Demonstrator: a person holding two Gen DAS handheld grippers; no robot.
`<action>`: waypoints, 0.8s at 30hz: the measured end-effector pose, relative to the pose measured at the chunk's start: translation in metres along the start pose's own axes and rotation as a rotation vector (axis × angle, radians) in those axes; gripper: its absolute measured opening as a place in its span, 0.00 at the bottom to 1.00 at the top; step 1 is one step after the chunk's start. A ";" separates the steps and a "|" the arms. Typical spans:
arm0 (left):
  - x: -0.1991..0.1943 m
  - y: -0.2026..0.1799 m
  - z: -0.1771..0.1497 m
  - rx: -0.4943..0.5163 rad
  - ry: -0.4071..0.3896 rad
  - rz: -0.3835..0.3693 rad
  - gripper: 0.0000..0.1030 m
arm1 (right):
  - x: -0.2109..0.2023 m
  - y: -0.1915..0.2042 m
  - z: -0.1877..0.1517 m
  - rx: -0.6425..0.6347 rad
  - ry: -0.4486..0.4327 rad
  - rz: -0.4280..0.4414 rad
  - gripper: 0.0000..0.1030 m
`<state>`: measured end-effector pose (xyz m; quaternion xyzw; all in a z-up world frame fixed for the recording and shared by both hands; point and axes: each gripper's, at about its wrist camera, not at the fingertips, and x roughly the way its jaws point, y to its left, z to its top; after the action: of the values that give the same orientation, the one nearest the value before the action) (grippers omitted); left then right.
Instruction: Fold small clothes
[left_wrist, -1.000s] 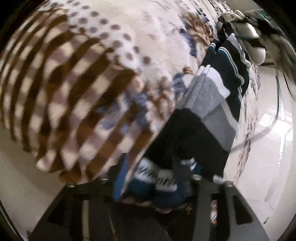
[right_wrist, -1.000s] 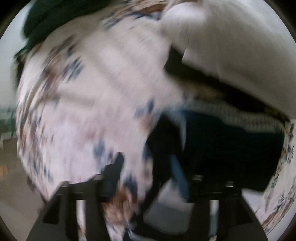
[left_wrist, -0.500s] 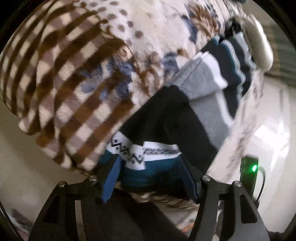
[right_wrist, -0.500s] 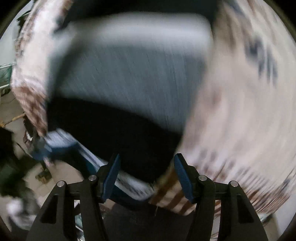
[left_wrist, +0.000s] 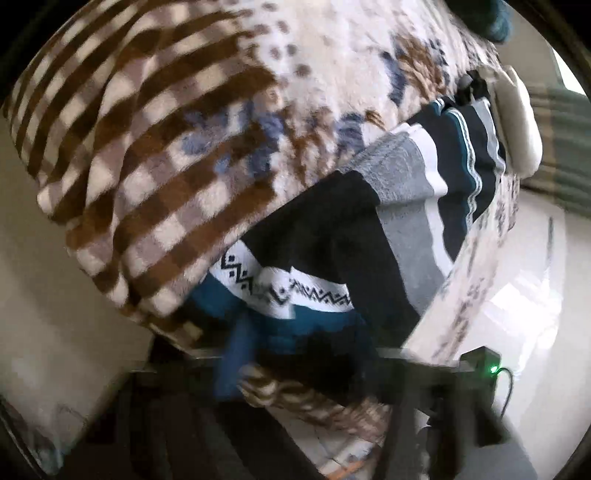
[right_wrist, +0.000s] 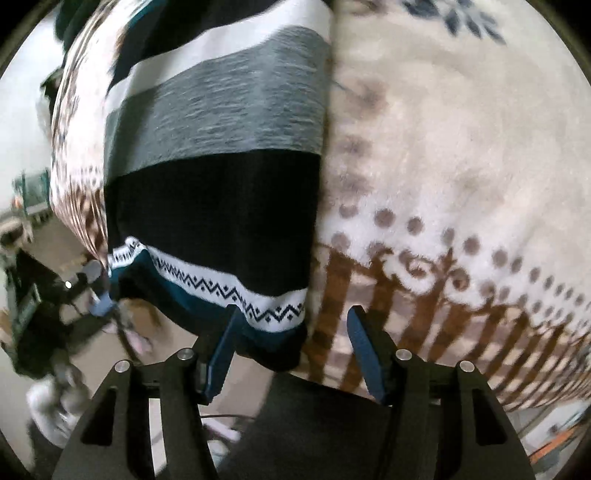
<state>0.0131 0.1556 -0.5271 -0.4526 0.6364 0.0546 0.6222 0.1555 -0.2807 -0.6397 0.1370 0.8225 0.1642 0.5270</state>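
The sweater (right_wrist: 214, 177) lay on the blanket (right_wrist: 461, 147), hem between the right gripper's (right_wrist: 291, 332) spread jaws. Left gripper (left_wrist: 295, 354) blurred; its jaws unclear. Grasping step; next, pinch the hem.

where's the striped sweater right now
The striped sweater lies flat on the patterned blanket, its teal hem at the near edge between the right tongs.

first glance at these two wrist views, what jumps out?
The striped sweater, with black, grey and white bands and a zigzag-trimmed teal hem, lies over the edge of a fleece blanket printed with brown checks and dots. The right tool sits open at the hem's corner. In the left view, the left tool is blurred under the hem, its state unclear.
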 end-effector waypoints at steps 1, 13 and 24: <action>-0.002 -0.003 -0.002 0.042 -0.004 0.060 0.06 | 0.003 -0.004 -0.002 0.007 0.007 -0.004 0.60; -0.023 -0.006 0.012 0.219 0.001 0.180 0.36 | 0.025 0.019 -0.011 -0.016 0.023 0.026 0.52; -0.091 -0.101 0.049 0.264 -0.164 -0.006 0.66 | -0.042 0.015 0.006 0.010 -0.100 0.136 0.54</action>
<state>0.0977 0.1739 -0.4118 -0.3628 0.5836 0.0055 0.7264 0.1790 -0.2828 -0.6009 0.2034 0.7849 0.1885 0.5541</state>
